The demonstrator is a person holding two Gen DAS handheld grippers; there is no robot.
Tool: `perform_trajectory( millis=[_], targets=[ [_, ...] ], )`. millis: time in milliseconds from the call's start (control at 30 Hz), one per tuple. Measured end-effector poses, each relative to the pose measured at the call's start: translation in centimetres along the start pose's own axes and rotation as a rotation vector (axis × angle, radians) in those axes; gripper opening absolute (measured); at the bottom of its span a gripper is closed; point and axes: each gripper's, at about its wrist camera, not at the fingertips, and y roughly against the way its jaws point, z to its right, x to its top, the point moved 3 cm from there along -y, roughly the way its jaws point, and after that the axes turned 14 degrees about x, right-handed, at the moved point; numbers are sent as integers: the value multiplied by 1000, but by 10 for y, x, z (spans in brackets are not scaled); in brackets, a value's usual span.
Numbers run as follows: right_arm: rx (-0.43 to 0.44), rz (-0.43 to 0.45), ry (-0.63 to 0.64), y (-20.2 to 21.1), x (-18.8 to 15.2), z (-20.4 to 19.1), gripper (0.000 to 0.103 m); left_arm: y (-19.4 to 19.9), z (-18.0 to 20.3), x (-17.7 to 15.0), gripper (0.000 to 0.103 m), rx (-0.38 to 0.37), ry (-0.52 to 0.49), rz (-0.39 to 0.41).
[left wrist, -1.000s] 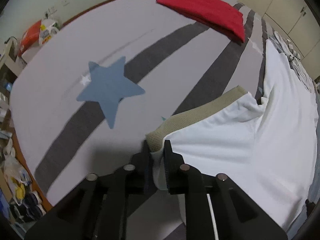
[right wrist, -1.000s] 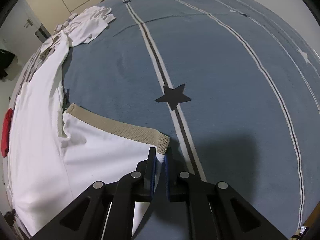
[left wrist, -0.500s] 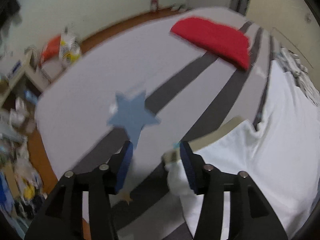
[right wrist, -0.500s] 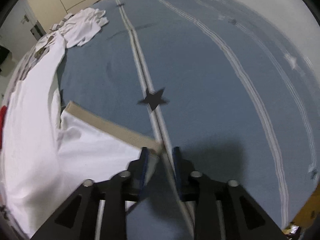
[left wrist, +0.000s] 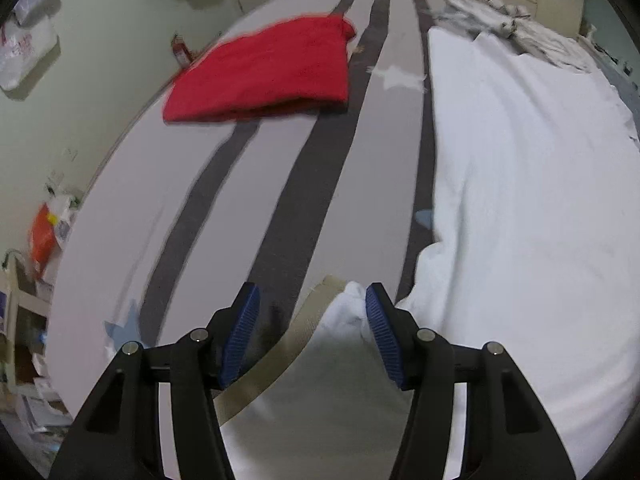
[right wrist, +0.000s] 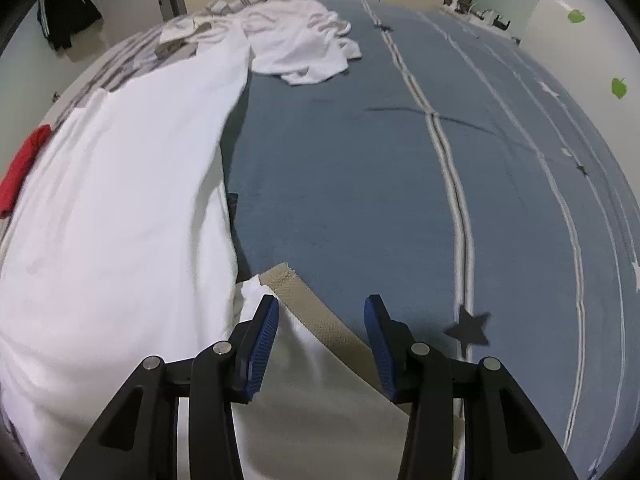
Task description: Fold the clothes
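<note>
The white garment (left wrist: 520, 208) with its beige ribbed band (right wrist: 320, 320) lies spread over the bed (right wrist: 360, 184), filling the right half of the left wrist view and the left half of the right wrist view. It looks light, limp and easily creased, so it will likely sag and drag; the firmer band corners seem the best places to pinch it. At the bottom centre of the left wrist view, the left gripper (left wrist: 312, 320) has its jaws apart, with a cloth corner between them but not clamped. The right gripper (right wrist: 320, 328), bottom centre of its view, has jaws apart and opening, the band passing between them unpinched. A folded red garment (left wrist: 264, 76) rests at the upper left.
</note>
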Motion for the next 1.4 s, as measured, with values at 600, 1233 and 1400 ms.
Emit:
perform_trajectory(
  millis=[600, 1233, 1400],
  targets=[
    [3, 68, -108, 16, 10, 32, 45, 51, -54, 12, 54, -66, 264, 41],
    [82, 188, 52, -90, 207, -56, 46, -36, 194, 223, 57, -91, -263, 261],
    [93, 179, 44, -121, 221, -72, 46, -61, 211, 251, 57, 16, -329, 315]
  ],
)
